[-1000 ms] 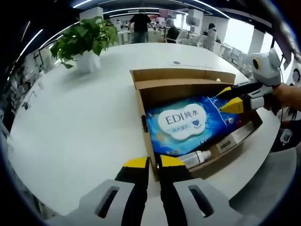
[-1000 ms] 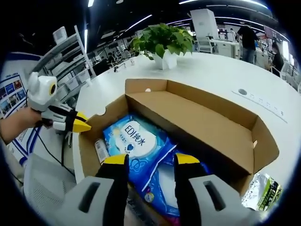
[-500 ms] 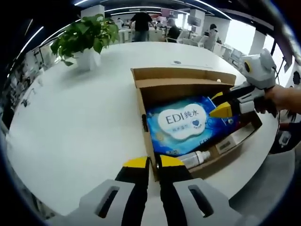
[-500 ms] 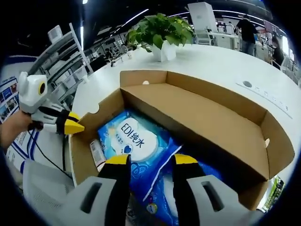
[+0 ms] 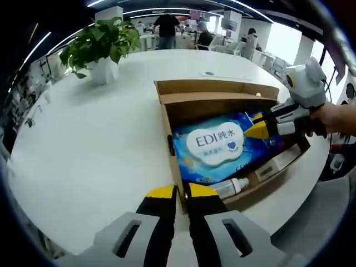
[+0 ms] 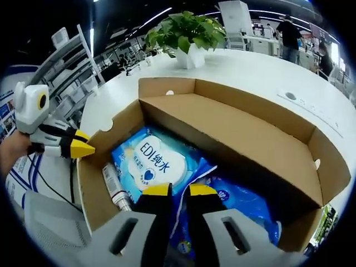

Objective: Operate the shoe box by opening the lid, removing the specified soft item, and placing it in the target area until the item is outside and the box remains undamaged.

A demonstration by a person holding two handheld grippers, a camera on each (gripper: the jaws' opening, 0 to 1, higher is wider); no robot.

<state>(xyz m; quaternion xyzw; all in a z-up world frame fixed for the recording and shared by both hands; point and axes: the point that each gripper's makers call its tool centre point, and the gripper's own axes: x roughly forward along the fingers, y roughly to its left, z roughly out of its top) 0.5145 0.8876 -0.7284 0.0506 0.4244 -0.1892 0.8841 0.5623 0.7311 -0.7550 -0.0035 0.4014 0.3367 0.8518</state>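
Observation:
An open brown shoe box [image 5: 217,89] lies on a white table [image 5: 83,144], its lid folded back. Inside is a blue wet-wipes pack [image 5: 214,142] with a white label. My left gripper [image 5: 182,192] is shut on the box's near end wall. In the right gripper view the same box [image 6: 239,139] is seen from its long side, with the left gripper [image 6: 83,149] at the left end wall. My right gripper [image 6: 179,190] is shut on the edge of the wipes pack [image 6: 150,161]. It reaches into the box from the right as the right gripper [image 5: 256,127].
A small bottle [image 5: 231,186] lies along the box's wall, beside the pack. A second blue pack [image 6: 245,203] fills the other half. A potted plant [image 5: 103,47] stands at the table's far side. A shiny green packet [image 6: 325,222] lies outside the box. People [image 5: 166,28] stand far off.
The right gripper's jaws have drawn together onto the wipes pack's edge and sit slightly deeper in the box. The left gripper has stayed on the box wall.

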